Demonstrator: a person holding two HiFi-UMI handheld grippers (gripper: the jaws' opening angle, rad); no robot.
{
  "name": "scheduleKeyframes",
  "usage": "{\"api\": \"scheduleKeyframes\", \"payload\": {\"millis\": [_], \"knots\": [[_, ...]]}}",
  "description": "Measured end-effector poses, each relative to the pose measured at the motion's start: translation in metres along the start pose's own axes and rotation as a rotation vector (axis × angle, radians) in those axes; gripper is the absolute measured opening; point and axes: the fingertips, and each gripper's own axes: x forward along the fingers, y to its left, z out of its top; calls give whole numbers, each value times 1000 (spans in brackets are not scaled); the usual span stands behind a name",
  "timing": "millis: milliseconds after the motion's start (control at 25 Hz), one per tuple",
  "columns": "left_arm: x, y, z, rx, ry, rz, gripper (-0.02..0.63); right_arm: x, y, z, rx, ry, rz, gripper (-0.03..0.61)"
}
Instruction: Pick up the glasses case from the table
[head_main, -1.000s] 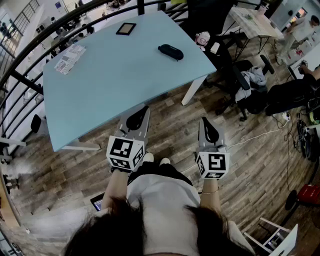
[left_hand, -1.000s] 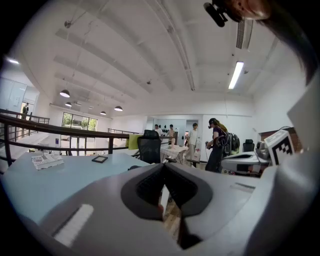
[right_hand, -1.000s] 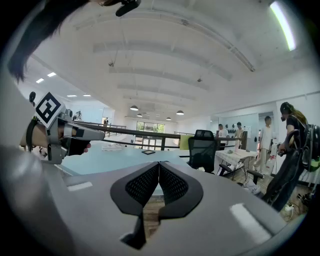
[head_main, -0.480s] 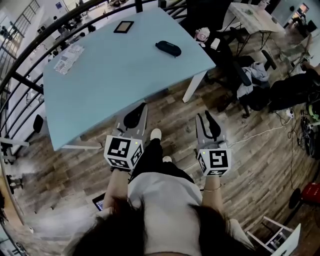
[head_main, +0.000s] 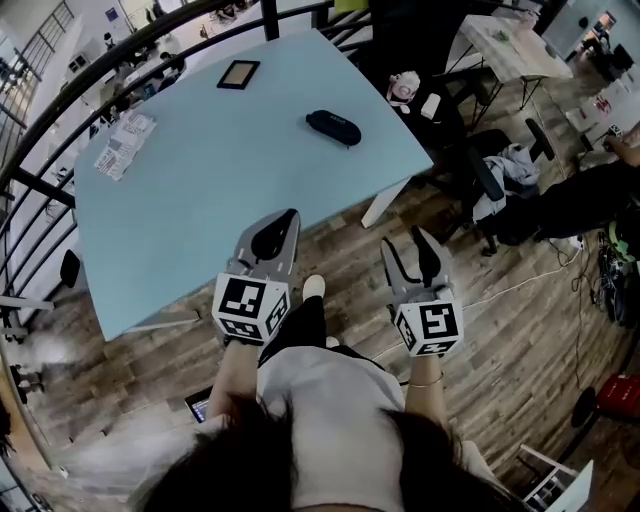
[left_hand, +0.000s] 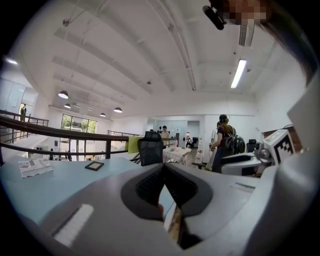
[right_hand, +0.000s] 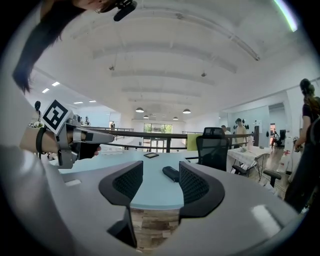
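Ahead lies a dark, oblong glasses case (head_main: 334, 127).

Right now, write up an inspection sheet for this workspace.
Surface: light blue table on wood floor.
Job's things: black glasses case lying far right on the table, untouched.
Clutter: papers far left; flat dark-framed item at far edge.
Grippers: left gripper shut, empty; right gripper open, jaws just been opening, nothing between them; both short of the case.
Cables: white cable across the floor.
Surroundings: railing, office chair.

A black railing (left_hand: 50, 129) borders the wood-plank floor (head_main: 345, 250) beneath white ceiling lights (left_hand: 239, 73).
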Motion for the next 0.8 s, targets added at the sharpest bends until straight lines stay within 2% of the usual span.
{"api": "scheduleKeyframes", "payload": {"millis": [400, 800], "knots": [[98, 56, 28, 4, -7, -40, 57, 99, -43, 21, 19, 7, -10, 247], [142, 87, 26, -14, 4, -80, 57, 147, -57, 21, 22, 31, -46, 256]]}}
